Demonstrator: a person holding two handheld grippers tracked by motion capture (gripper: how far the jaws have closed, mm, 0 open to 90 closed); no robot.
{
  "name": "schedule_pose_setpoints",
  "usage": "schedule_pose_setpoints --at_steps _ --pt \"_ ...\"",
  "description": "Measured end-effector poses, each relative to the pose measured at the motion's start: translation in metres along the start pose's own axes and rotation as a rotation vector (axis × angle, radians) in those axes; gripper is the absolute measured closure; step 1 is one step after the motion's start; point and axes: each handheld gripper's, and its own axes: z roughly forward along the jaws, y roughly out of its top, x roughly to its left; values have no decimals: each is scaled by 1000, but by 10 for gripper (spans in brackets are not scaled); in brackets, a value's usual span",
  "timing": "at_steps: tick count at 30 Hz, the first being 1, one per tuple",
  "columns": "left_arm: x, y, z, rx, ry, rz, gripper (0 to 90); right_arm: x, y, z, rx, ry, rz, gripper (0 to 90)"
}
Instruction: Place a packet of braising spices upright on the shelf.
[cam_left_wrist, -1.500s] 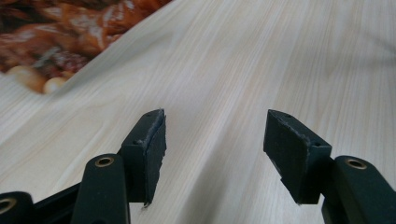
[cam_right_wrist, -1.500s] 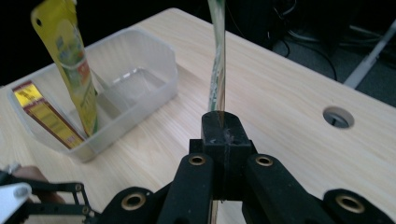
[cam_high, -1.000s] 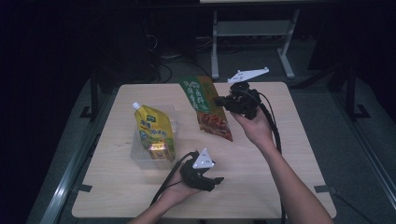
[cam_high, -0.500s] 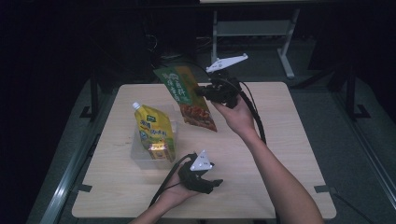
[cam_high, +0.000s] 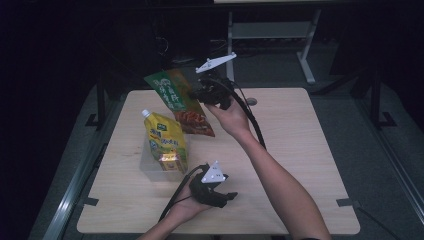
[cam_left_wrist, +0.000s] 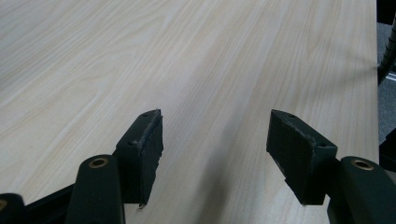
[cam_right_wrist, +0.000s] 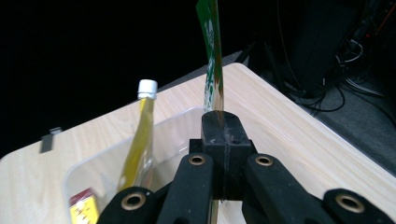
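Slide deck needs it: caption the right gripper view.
Right gripper shut on green snack bag above clear bin holding yellow pouch.

the high view was dim overall, with the room around the table (cam_high: 300, 150) sunk in near-black from nine o'clock round to three o'clock. light fell from above onto the pale wooden top, which stood out as the one bright area. soft shadows lay beneath the forearms toward six o'clock. the picture was grainy and a little soft, and the print on the green pouch (cam_high: 175, 97) was not readable. the left gripper view was evenly lit and fairly sharp on the wood grain, with a faint shadow between the jaws. the right gripper view was sharp near its jaws, black toward ten o'clock, and the white cap (cam_right_wrist: 147, 88) looked slightly overexposed.
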Motion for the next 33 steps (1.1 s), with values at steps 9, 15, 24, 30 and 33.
schedule_pose_setpoints --at_steps 9,15,24,30,33 --pt "1 0 -1 11 6 10 352 -5 -5 48 23 39 56 900" --pt "1 0 -2 -2 11 -2 344 -7 -12 66 33 57 88 900" --pt "1 0 -1 2 14 -6 343 -12 -26 70 23 57 116 900" --pt "1 0 -1 1 15 -3 343 -10 -26 71 43 62 88 891" --pt "1 0 -2 -1 18 -1 344 -9 -24 73 50 60 90 857"
